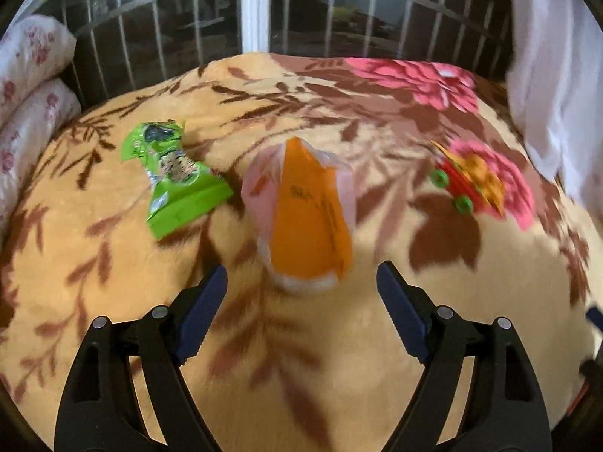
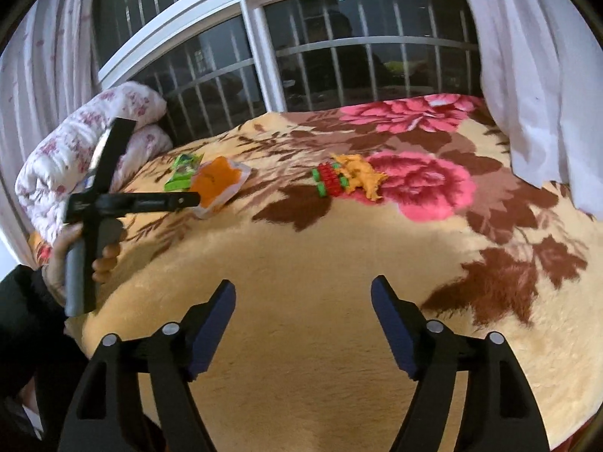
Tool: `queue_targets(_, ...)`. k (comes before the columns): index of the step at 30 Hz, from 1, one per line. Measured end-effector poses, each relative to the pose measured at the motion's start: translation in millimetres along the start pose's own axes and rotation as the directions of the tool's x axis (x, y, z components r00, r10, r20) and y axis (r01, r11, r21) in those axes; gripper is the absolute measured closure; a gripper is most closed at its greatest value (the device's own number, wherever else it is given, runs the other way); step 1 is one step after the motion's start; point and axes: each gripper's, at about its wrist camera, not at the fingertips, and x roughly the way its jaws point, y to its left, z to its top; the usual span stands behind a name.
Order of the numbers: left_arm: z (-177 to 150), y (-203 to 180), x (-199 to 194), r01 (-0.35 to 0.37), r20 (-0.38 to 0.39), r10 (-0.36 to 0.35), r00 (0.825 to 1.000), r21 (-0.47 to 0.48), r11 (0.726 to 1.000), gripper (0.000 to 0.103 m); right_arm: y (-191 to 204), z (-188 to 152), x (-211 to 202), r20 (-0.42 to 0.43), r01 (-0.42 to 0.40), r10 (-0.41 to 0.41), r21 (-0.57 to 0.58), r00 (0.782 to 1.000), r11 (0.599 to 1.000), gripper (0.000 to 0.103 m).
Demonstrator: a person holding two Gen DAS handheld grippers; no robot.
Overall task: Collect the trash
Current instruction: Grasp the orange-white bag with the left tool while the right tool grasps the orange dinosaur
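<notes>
Lining up on first pick, by the look of it; nothing collected yet.

Left gripper (image 1: 301, 282): blue-padded fingers spread wide, empty, aimed at orange-and-clear plastic pouch (image 1: 305, 214) lying centre frame on tan floral plush blanket (image 1: 301, 376). Pouch's near end just ahead of fingertips, not between them.

Crumpled green foil snack wrapper (image 1: 177, 180) left of centre, close beside pouch. Red-and-orange crinkled wrapper with green discs (image 1: 467, 180) at right of frame, well apart, blurred.

Right gripper (image 2: 303, 305): fingers also apart, holding nothing, over bare blanket at lower frame, far from all three pieces.

No bin or bag visible in either view.

Judged progress: barely started. Three pieces left on blanket; drop-off place unknown.
</notes>
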Motion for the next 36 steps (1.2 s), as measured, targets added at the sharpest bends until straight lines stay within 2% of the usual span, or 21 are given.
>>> queue_targets(9, 30.4, -3.2, 50.7, -0.027, -0.042, 0.026, 0.999, -0.032, 0.999, 0.023, -28.4, -9.6, 15.2, 0.003, -0.018, 0.018, 0.129, 1.0, 0.991, 0.027)
queue_targets(13, 41.9, -0.9, 72.9, -0.029, -0.057, 0.025, 0.998, -0.071, 0.997, 0.024, -24.0, -11.8, 17.1, 0.003, -0.017, 0.016, 0.109, 1.0, 0.994, 0.024)
queue_targets(16, 42.0, -5.0, 79.3, -0.069, -0.054, 0.066, 0.996, -0.052, 0.996, 0.033, -14.7, -13.3, 18.6, 0.002, -0.02, 0.02, 0.067, 1.0, 0.998, 0.024)
queue_targets(18, 40.3, -7.0, 75.2, -0.069, -0.038, 0.067, 0.997, -0.041, 0.997, 0.054, -9.4, -14.1, 19.9, 0.0, -0.021, 0.021, 0.049, 1.0, 0.999, 0.024)
queue_targets(19, 39.5, -7.0, 72.5, -0.062, -0.033, 0.061, 0.998, -0.041, 0.997, 0.058, -6.0, -14.3, 20.6, 0.0, -0.02, 0.02, 0.035, 1.0, 0.999, 0.024)
queue_targets(20, 38.6, -6.3, 71.0, -0.072, -0.035, 0.071, 0.997, -0.044, 0.996, 0.072, -3.3, -14.3, 20.7, 0.004, -0.015, 0.015, 0.025, 1.0, 1.0, 0.024)
queue_targets(21, 37.5, -5.5, 69.2, -0.08, -0.039, 0.078, 0.996, -0.047, 0.996, 0.078, -1.0, -14.5, 20.2, 0.009, -0.013, 0.013, 0.016, 1.0, 1.0, 0.024)
queue_targets(26, 18.9, -4.3, 40.8, -0.041, -0.08, 0.036, 0.996, -0.057, 0.998, 0.082, 4.3, -14.8, 16.2, 0.038, -0.052, 0.051, 0.018, 0.998, 0.998, 0.024)
queue_targets(30, -14.6, -5.7, -0.1, -0.022, -0.077, 0.017, 0.997, -0.063, 0.998, 0.082, 6.5, -14.4, 14.7, 0.041, -0.036, 0.036, 0.011, 0.999, 0.999, 0.024)
queue_targets(36, -60.9, -14.3, -26.8, -0.047, -0.053, 0.045, 0.998, -0.035, 0.998, 0.082, -2.2, 7.7, 17.4, 0.007, -0.073, 0.073, 0.047, 0.997, 0.996, 0.024)
